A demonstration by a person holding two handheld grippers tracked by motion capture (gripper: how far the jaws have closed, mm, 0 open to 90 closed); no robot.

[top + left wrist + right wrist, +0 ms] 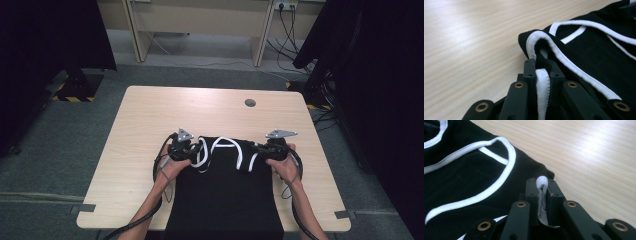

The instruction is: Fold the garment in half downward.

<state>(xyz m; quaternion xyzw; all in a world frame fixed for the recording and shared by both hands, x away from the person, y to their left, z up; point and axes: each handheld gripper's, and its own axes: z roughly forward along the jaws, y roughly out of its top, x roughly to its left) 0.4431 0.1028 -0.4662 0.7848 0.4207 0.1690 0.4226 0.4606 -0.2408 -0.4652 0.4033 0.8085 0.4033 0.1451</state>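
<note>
2 grippers pinch the far corners of a black garment on a light wooden table.

The black fabric garment with white trim (pixel 225 175) lies at the near middle of the table (pixel 140 120), hanging over its near edge. The left gripper (pixel 541 75) is clenched on white trim at the far left corner; the right gripper (pixel 542 192) grasps white trim at the far right corner. No writing or label is readable.

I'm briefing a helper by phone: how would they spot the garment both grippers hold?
On the wooden table, at the near edge's middle, lies a black top. It alone is cloth, with white trim looping at its far end, pinched between the left gripper and right gripper.
</note>
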